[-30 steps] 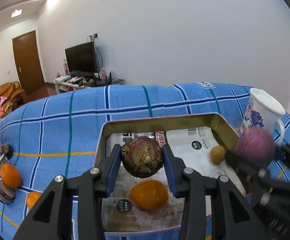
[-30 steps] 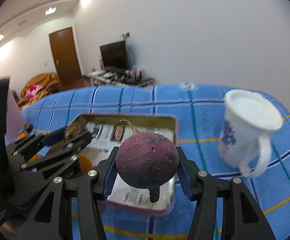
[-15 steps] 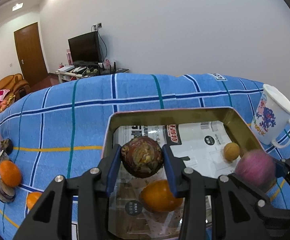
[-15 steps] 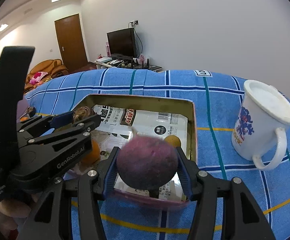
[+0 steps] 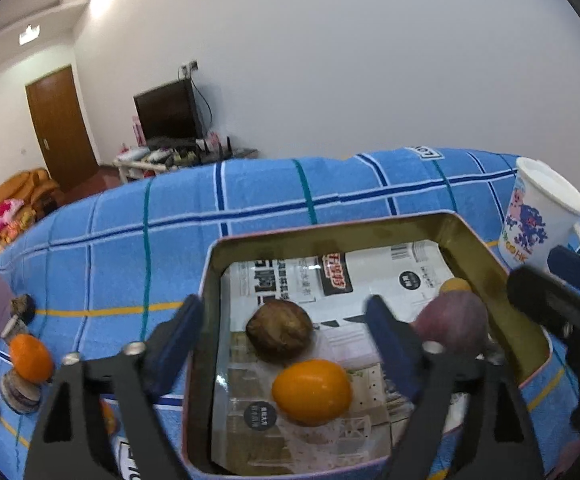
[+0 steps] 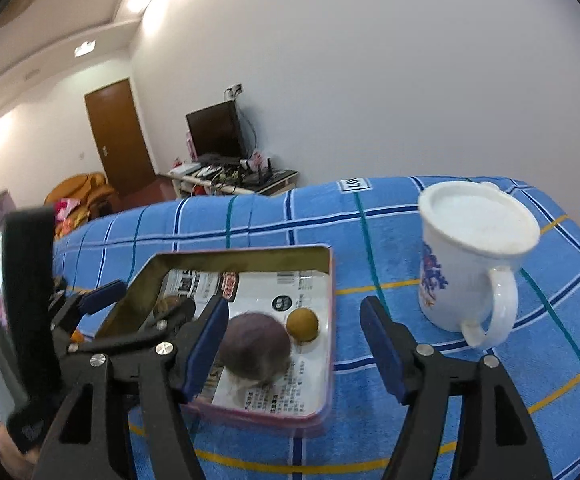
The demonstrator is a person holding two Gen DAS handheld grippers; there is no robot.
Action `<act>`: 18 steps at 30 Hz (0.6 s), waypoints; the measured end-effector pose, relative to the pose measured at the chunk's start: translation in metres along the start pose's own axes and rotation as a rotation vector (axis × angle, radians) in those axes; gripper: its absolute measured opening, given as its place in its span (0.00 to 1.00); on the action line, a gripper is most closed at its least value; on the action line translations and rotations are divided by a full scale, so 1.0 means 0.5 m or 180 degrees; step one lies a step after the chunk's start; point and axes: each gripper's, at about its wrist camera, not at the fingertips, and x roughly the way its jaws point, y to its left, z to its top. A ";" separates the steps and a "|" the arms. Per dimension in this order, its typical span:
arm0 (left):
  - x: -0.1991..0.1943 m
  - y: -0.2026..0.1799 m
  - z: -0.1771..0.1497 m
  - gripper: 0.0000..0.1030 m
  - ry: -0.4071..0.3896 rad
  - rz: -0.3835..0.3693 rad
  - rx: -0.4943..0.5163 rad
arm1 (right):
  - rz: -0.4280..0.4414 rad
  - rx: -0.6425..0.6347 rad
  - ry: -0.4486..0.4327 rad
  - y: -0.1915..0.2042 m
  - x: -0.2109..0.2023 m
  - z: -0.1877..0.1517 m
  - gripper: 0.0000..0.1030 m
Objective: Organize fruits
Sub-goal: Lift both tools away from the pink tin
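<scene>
A metal tin (image 5: 330, 232) lined with printed paper sits on the blue checked cloth. In it lie a brown mottled fruit (image 5: 280, 336), an orange (image 5: 311, 392), a purple fruit (image 5: 452, 322) and a small yellow-brown fruit (image 5: 455, 285). My left gripper (image 5: 286, 336) is open above the tin, jaws wide on either side of the brown fruit. My right gripper (image 6: 294, 344) is open and empty over the tin's right rim (image 6: 332, 312); the purple fruit (image 6: 256, 346) lies below it beside the small fruit (image 6: 303, 324).
A white mug (image 6: 470, 264) with a blue print stands right of the tin; it also shows in the left wrist view (image 5: 538, 216). Left of the tin lie an orange (image 5: 31, 358) on a round stack, and other small items.
Both grippers have opened. The brown fruit has dropped from the left gripper into the tin, and the purple fruit from the right gripper into the tin.
</scene>
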 end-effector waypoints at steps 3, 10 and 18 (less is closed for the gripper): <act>-0.022 0.003 -0.004 1.00 -0.0179 0.0120 -0.0036 | -0.0031 0.0055 -0.0052 -0.006 -0.002 0.001 0.68; -0.052 0.036 -0.016 1.00 -0.0328 0.0164 -0.0235 | -0.0309 -0.0011 -0.0385 0.000 -0.017 0.004 0.68; -0.079 0.066 -0.035 1.00 -0.0425 0.0387 -0.0359 | -0.0435 -0.0132 -0.0863 0.006 -0.054 -0.005 0.68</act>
